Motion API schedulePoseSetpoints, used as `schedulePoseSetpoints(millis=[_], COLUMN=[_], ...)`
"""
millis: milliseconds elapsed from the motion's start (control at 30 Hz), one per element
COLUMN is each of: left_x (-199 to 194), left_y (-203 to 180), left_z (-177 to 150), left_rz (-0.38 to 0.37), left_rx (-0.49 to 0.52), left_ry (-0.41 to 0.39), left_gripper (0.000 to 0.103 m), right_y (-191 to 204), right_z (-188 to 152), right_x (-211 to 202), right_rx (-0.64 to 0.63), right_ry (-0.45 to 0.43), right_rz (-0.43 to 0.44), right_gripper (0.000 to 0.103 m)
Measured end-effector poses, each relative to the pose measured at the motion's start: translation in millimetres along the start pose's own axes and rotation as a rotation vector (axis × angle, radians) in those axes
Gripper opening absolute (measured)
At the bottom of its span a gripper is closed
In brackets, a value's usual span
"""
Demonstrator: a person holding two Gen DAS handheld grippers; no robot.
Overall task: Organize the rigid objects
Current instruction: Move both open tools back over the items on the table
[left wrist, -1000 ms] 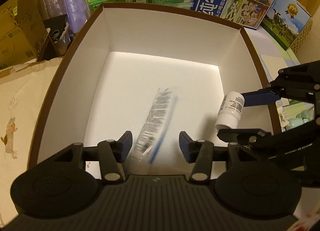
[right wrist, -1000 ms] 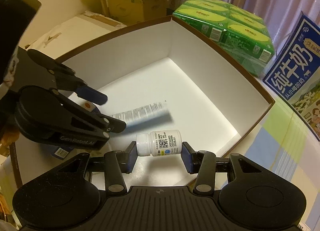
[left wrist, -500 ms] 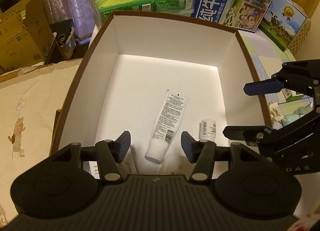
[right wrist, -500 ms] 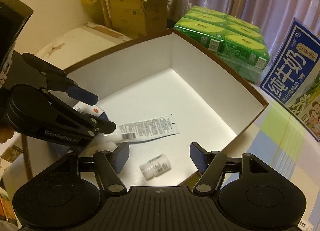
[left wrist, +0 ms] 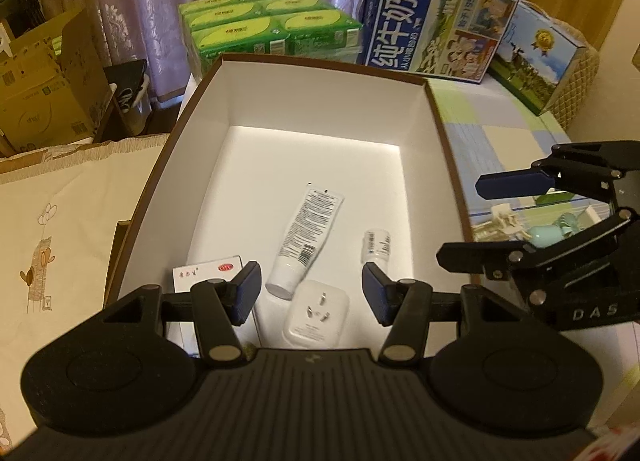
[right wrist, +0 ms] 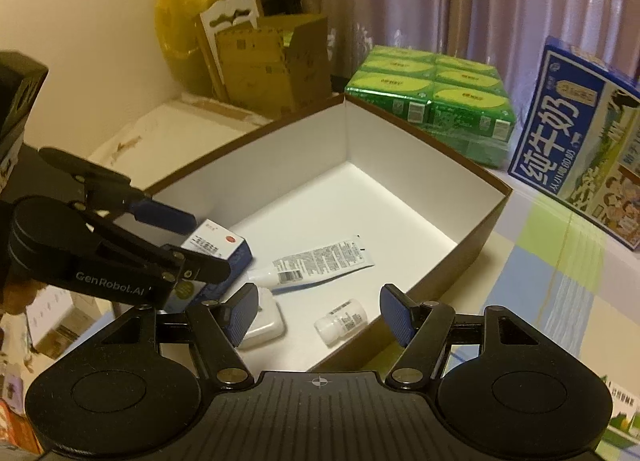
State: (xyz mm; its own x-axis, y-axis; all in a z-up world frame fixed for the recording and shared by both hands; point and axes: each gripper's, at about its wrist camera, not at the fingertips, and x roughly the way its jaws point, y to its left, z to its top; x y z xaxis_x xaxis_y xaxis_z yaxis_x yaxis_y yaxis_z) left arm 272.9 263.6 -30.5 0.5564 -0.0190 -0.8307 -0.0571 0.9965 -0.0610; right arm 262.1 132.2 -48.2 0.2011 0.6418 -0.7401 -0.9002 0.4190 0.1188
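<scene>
Grippers hung apart over a white-lined cardboard box with a brown outside. Going left to right in the left wrist view: a small white medicine carton lay at the near left of the box floor, then the left gripper, its jaws spread with nothing between them. Beneath it lay a white plug adapter, prongs up, and a white tube slanting away toward the far right. Just right of the tube lay a small white pill bottle on its side. Farther right, over the box's right edge, hung the right gripper; its jaws had just been opening, stood spread, and held nothing, the bottle lying below them.
</scene>
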Motion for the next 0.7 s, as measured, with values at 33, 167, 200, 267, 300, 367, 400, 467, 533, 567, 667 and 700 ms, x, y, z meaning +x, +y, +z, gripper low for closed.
schedulePoseSetpoints(millis=[33, 167, 200, 267, 300, 367, 400, 467, 533, 567, 667, 700], left_x=[-4, -18, -21, -28, -31, -37, -40, -45, -50, -52, -58, -59], left_y=[-2, -11, -14, -21, -24, -31, -35, -42, -48, -52, -63, -67], left_z=[-2, -11, -13, -17, -19, -22, -24, -28, -32, -35, -43, -45], left_rz=[0.0, -0.002, -0.005, -0.011, -0.013, -0.018, -0.022, -0.025, -0.027, -0.03, -0.037, -0.038], left_rx=[-0.001, 0.0, 0.0, 0.003, 0.005, 0.006, 0.006, 0.005, 0.005, 0.004, 0.003, 0.003], left_ry=[-0.005, -0.027, -0.032, -0.042, -0.047, -0.057, -0.062, -0.071, -0.077, -0.079, -0.085, -0.084], left_gripper=[0.051, 0.051, 0.051, 0.051, 0.051, 0.051, 0.051, 0.051, 0.051, 0.051, 0.051, 0.051], right_y=[0, 1, 1, 0, -1, -2, -3, -4, -6, -7, -11, -13], right_z=[-2, -10, -12, -17, -19, -25, -28, -33, -39, -43, -52, -56], right_x=[-4, -23, -27, -36, -41, -50, -54, -63, -70, -74, -85, -89], right_rx=[0.007, 0.034, 0.041, 0.058, 0.066, 0.078, 0.082, 0.089, 0.096, 0.099, 0.105, 0.109], right_ry=[-0.007, -0.042, -0.049, -0.061, -0.067, -0.076, -0.08, -0.088, -0.092, -0.094, -0.097, -0.097], right_rz=[0.003, 0.007, 0.007, 0.008, 0.01, 0.012, 0.013, 0.012, 0.015, 0.016, 0.016, 0.015], right_gripper=[0.064, 0.064, 0.064, 0.064, 0.064, 0.064, 0.064, 0.065, 0.065, 0.065, 0.065, 0.065])
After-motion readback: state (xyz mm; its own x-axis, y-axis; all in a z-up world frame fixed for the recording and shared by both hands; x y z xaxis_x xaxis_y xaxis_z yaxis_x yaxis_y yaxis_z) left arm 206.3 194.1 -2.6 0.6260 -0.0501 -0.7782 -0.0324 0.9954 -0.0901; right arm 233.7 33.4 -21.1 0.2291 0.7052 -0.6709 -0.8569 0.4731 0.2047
